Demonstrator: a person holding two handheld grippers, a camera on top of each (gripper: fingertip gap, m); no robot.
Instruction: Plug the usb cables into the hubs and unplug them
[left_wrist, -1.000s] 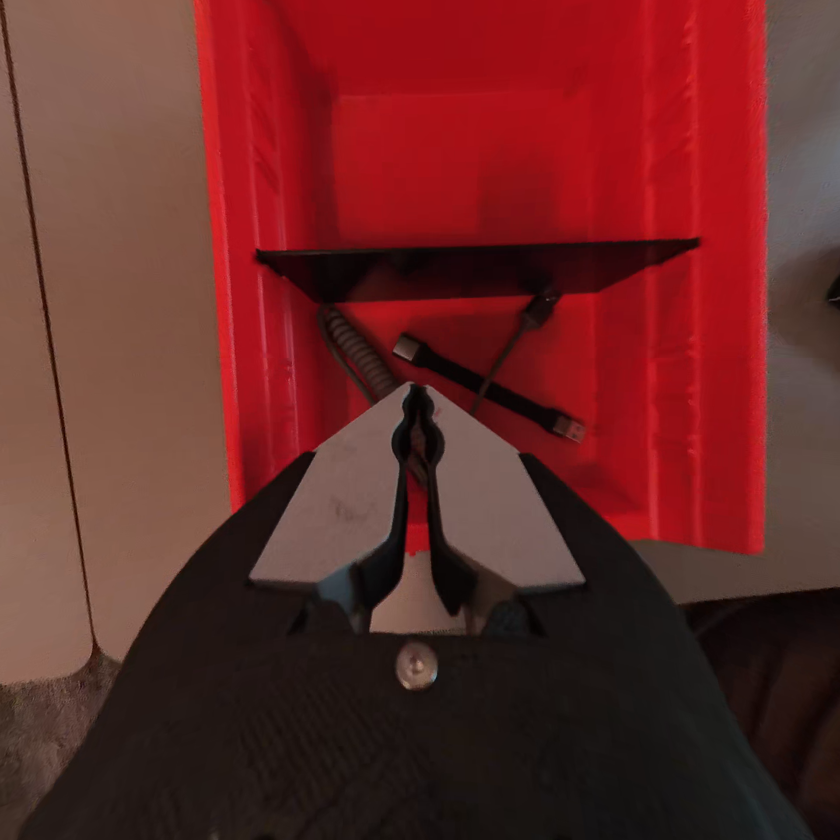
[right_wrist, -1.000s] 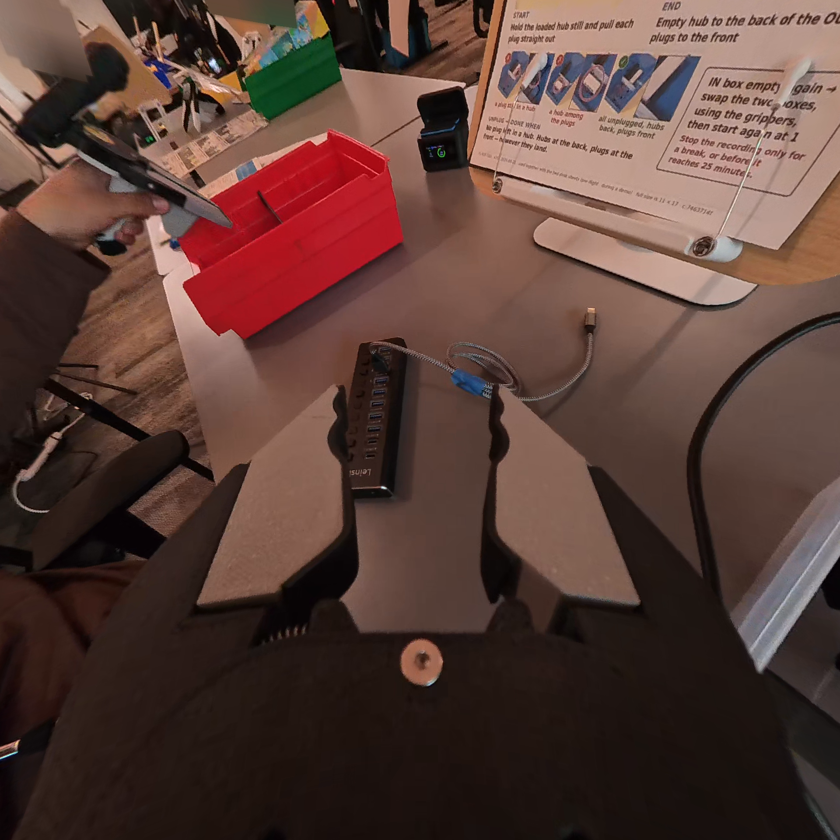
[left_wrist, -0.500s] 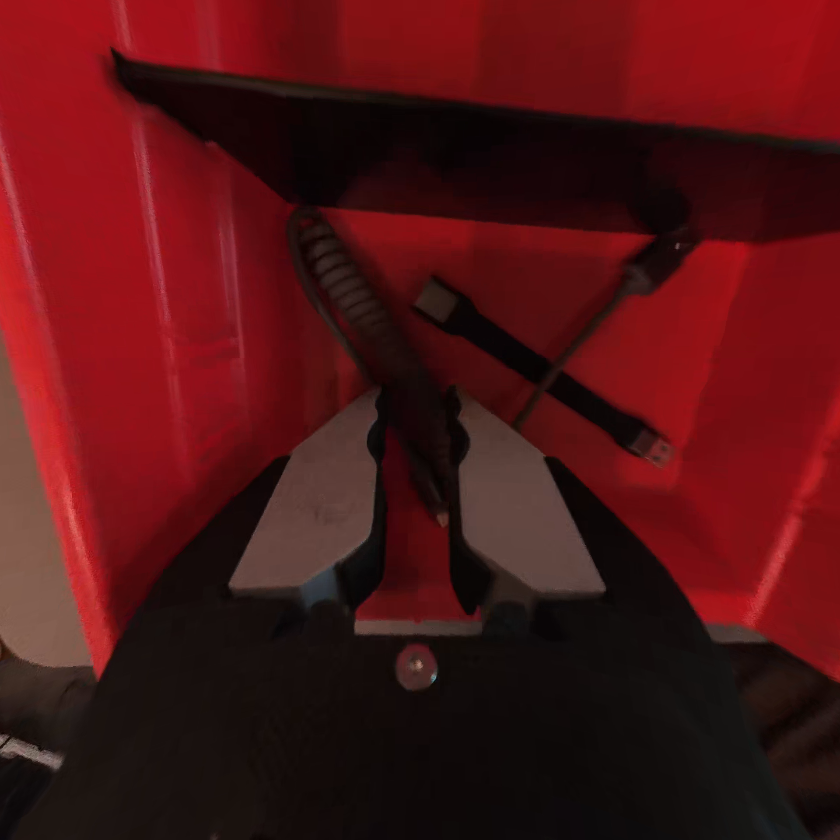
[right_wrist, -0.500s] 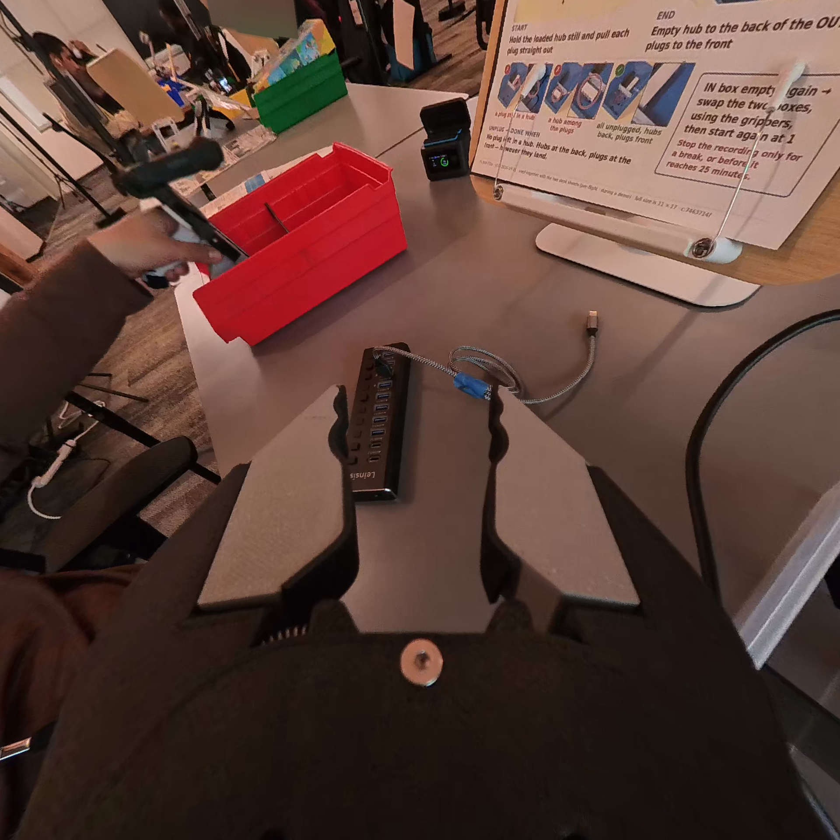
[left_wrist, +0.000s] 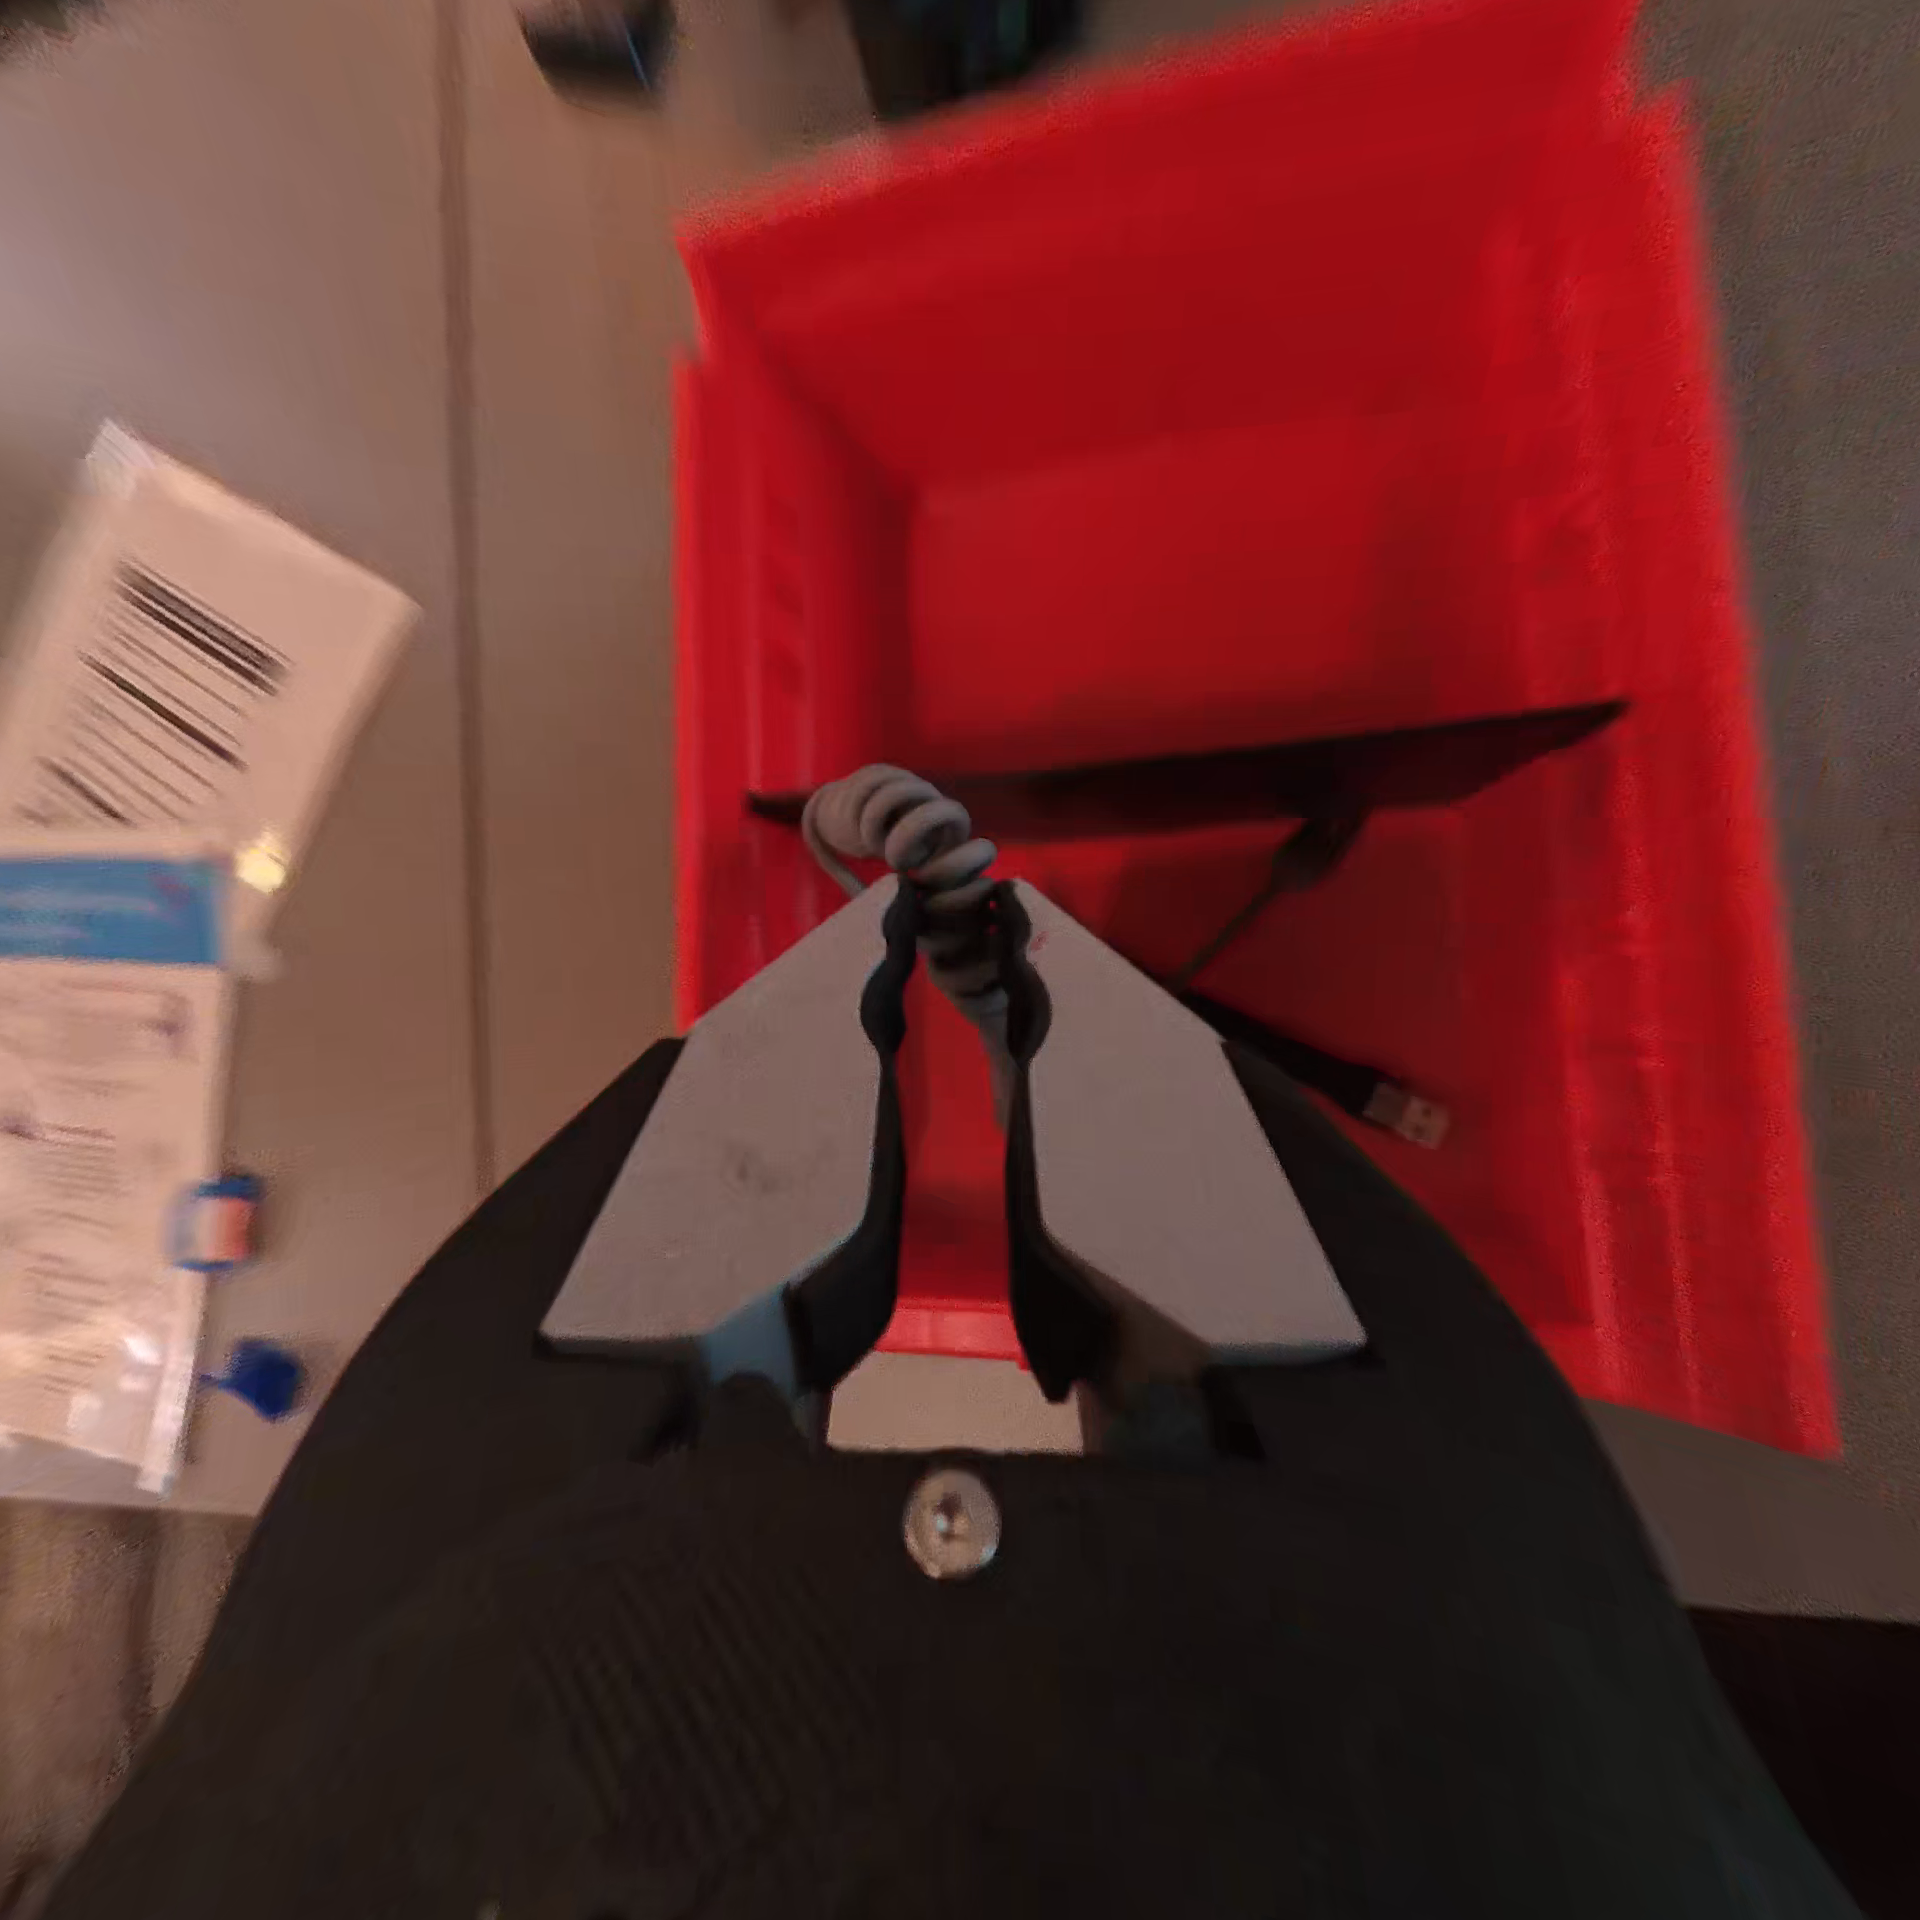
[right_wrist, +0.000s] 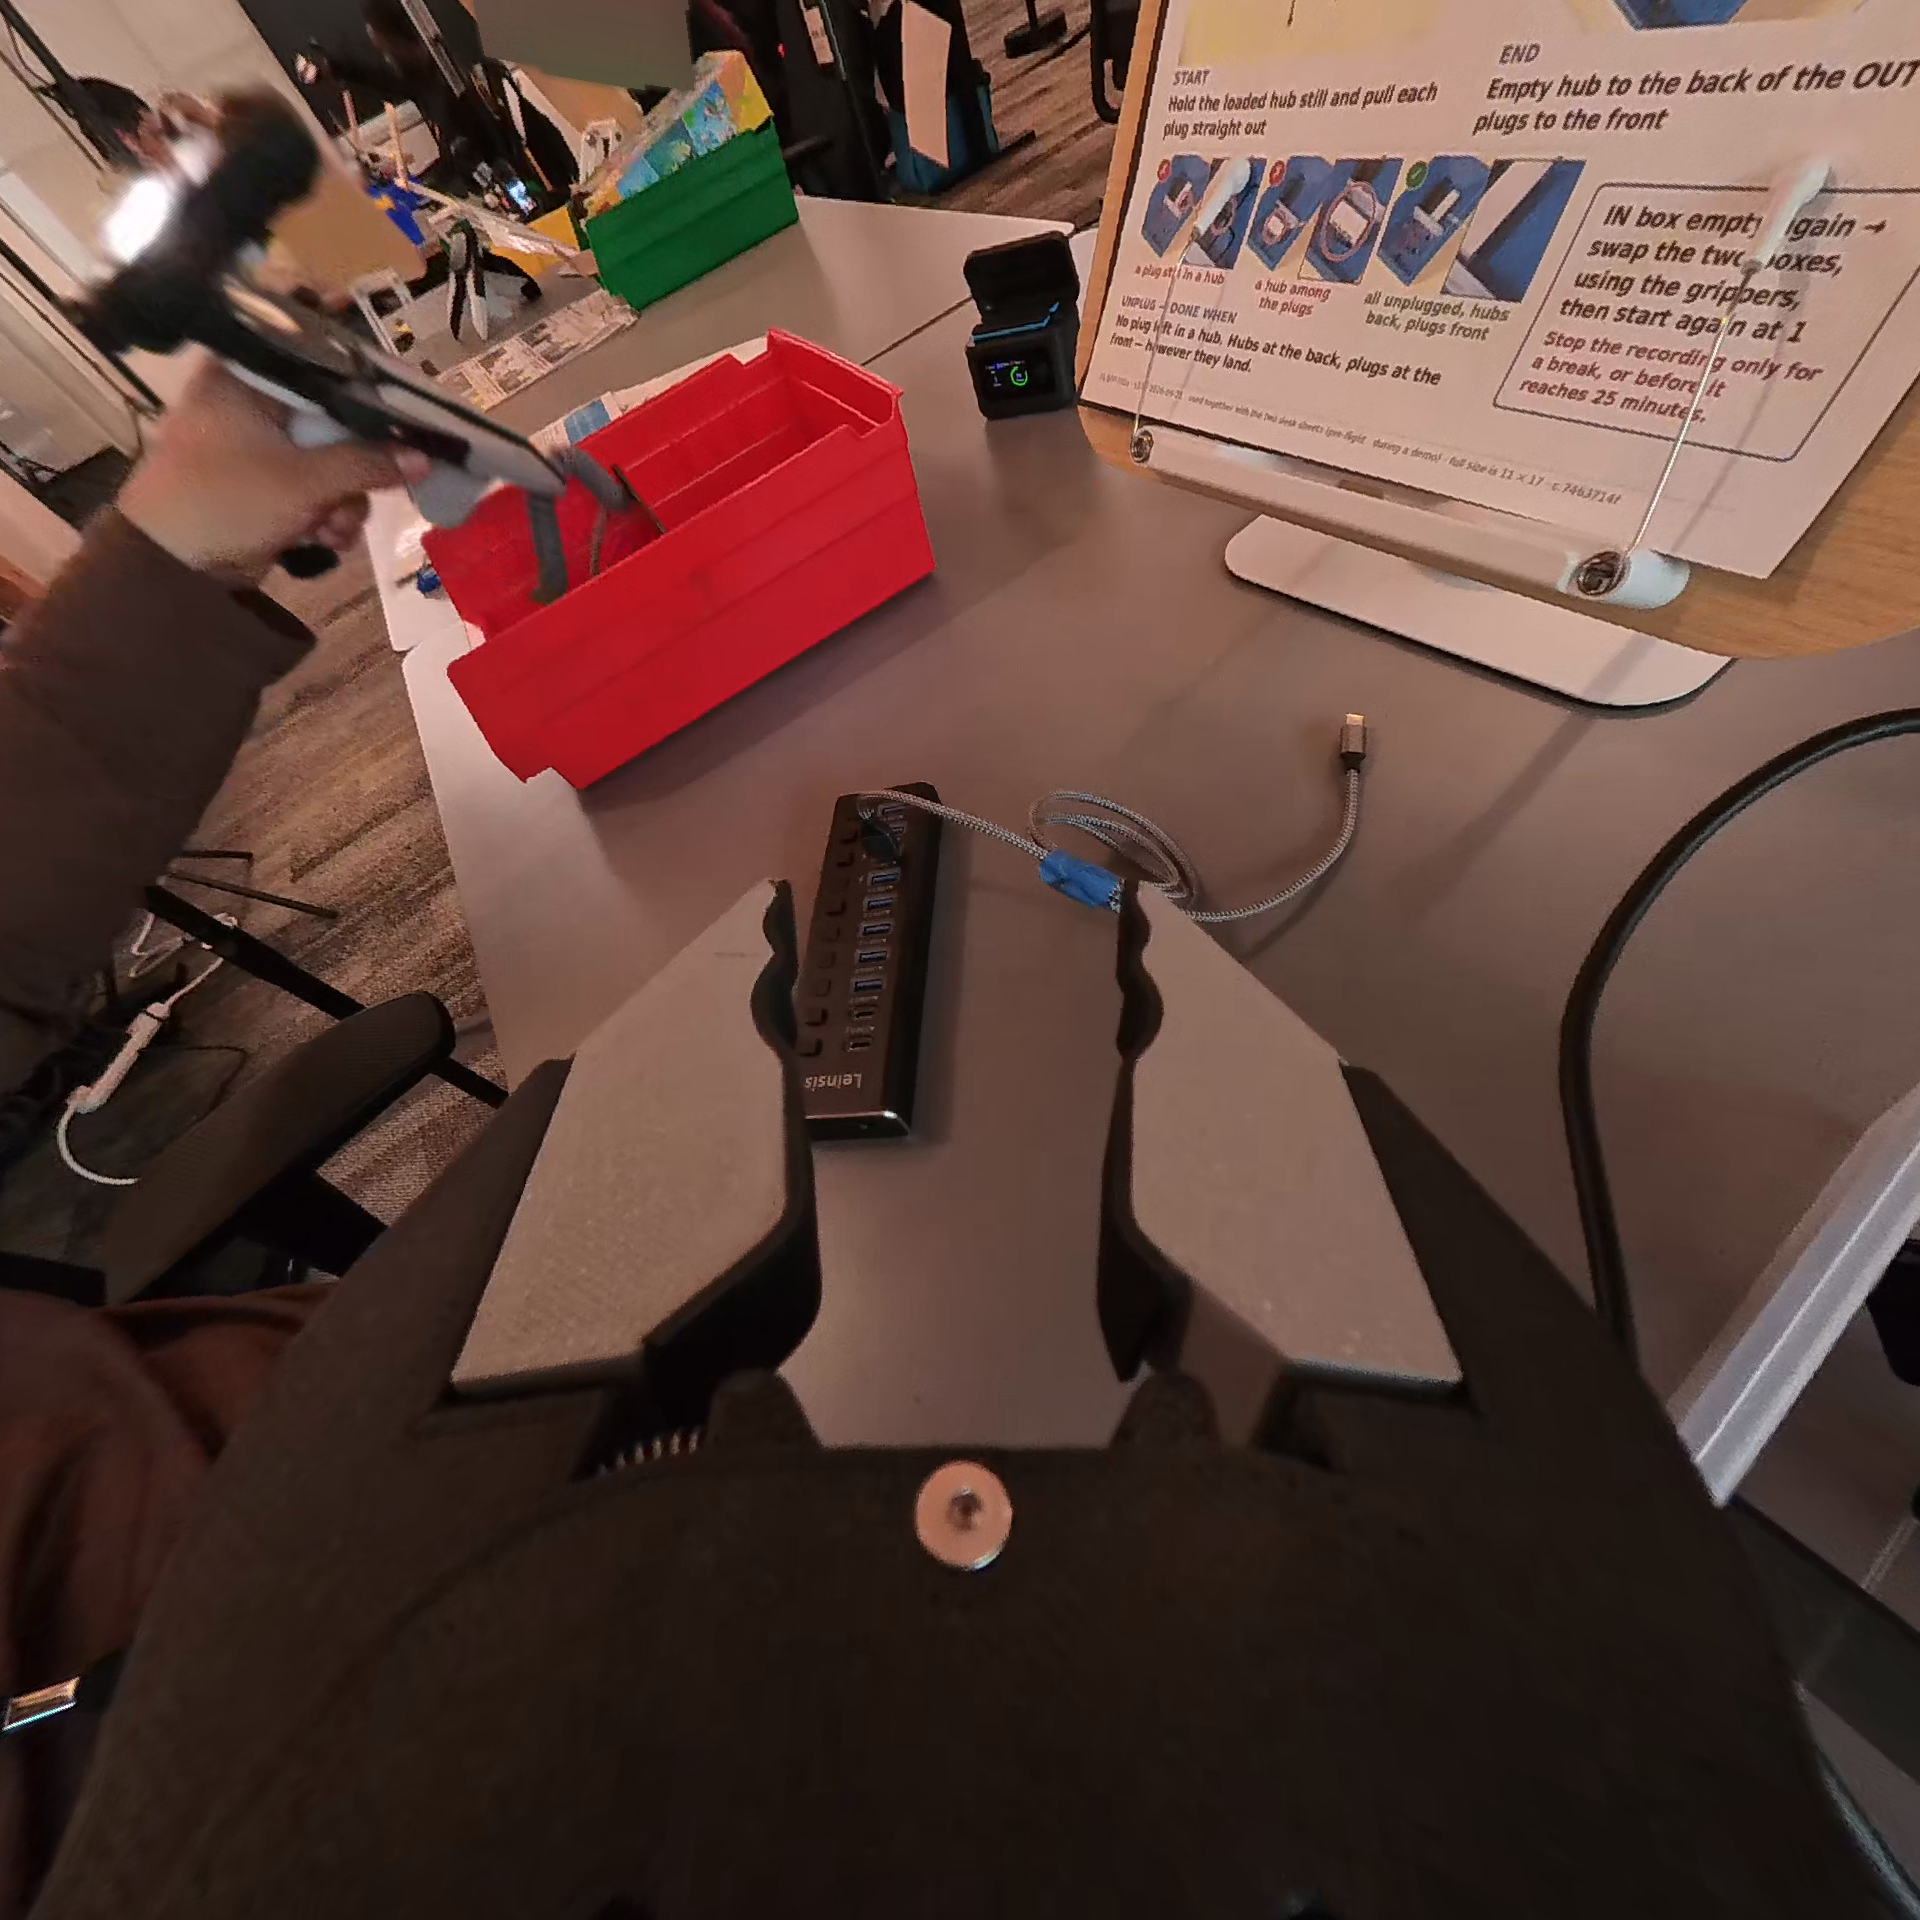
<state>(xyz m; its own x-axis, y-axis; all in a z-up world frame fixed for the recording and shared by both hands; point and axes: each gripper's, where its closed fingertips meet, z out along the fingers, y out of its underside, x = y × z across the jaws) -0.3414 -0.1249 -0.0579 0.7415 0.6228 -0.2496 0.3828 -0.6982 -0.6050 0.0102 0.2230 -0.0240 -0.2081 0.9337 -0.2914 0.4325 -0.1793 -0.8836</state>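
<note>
The coiled grey cable (left_wrist: 940, 894) is now pinched between the fingertips of the left gripper (left_wrist: 954, 904), jaws closed on it, and raised above the red bin (left_wrist: 1226, 343). Half a second ago the same cable lay on the bin floor with the jaws straddling it, slightly apart; a second ago the jaws were nearly shut above it. In the right wrist view the cable (right_wrist: 551, 540) hangs down from the left gripper (right_wrist: 566, 480) over the bin's near compartment, whereas earlier that gripper was dipped into the bin.

Left behind on the bin floor, in front of the black divider (left_wrist: 1247, 779), are a flat black cable with a silver USB plug (left_wrist: 1403, 1117) and a thin dark cable (left_wrist: 1247, 914) running up toward the divider. The left wrist view is blurred with motion, and papers (left_wrist: 125, 935) now show on the desk left of the bin.

The black hub (right_wrist: 868, 977) lies on the desk (right_wrist: 1039, 665) near its front edge, unchanged, with a braided grey cable (right_wrist: 1164, 862) plugged into its far end, coiled and bound by a blue tie. The right gripper (right_wrist: 951, 945) hovers above the hub, jaws wide apart and empty, same as before. The red bin (right_wrist: 727, 603) sits toward the desk's left edge; the instruction stand (right_wrist: 1455, 613) is at the far right.
</note>
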